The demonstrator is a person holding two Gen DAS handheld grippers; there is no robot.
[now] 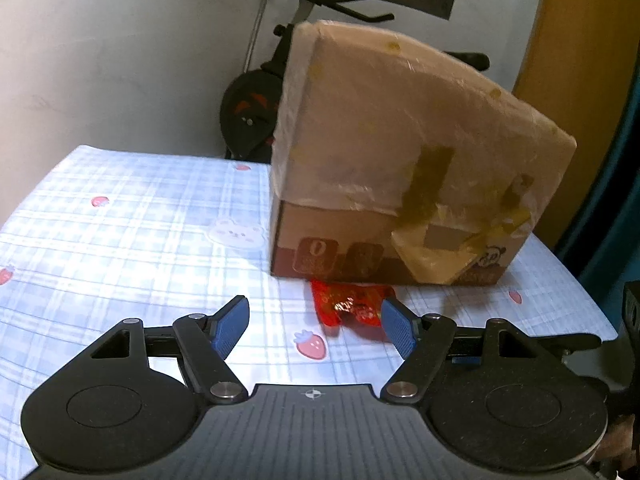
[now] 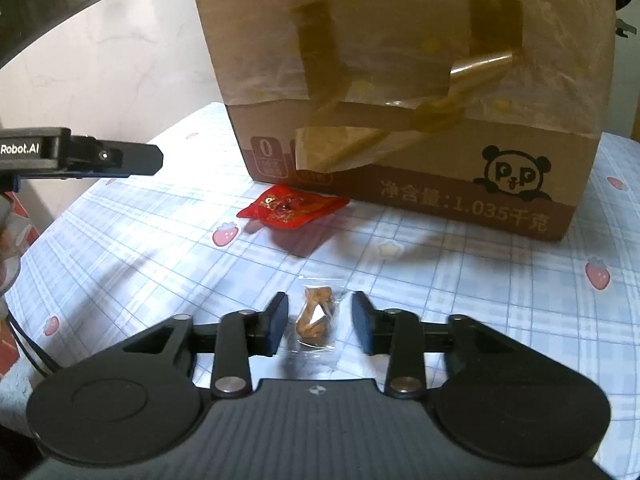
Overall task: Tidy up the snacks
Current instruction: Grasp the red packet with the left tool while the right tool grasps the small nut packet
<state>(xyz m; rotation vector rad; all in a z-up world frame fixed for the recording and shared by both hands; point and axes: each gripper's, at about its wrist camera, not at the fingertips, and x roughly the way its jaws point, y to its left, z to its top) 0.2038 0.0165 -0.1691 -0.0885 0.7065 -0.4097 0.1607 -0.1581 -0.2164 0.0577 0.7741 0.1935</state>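
Two snack packets and one box are being shown across the views.

In the left wrist view, the left tongs [image 1: 315, 312] are being held wide open above the surface [image 1: 120, 220], which is being covered by a blue checked cloth [image 1: 72, 288] printed with strawberries. Nothing is being gripped between the blue pads [image 1: 230, 326]. A red packet [image 1: 352, 306] is being seen lying on the cloth just ahead of the tongs, toward their right pad, which is overlapping it in the picture; whether it is being touched cannot be told. The packet is lying right at the foot of a taped cardboard box [image 1: 400, 140] standing on the surface.

In the right wrist view, the right tongs [image 2: 320, 300] are being held low over the cloth [image 2: 440, 272] with their jaws apart. A clear packet [image 2: 316, 316] holding a brown snack is being framed between the pads, with a gap showing on each side, so it is not being squeezed. The red packet [image 2: 290, 210] is being seen further ahead, against the lower left corner of the cardboard box [image 2: 400, 60], well apart from the clear one. The left tongs [image 2: 120, 158] are being seen from the side at the left edge, raised above the surface.
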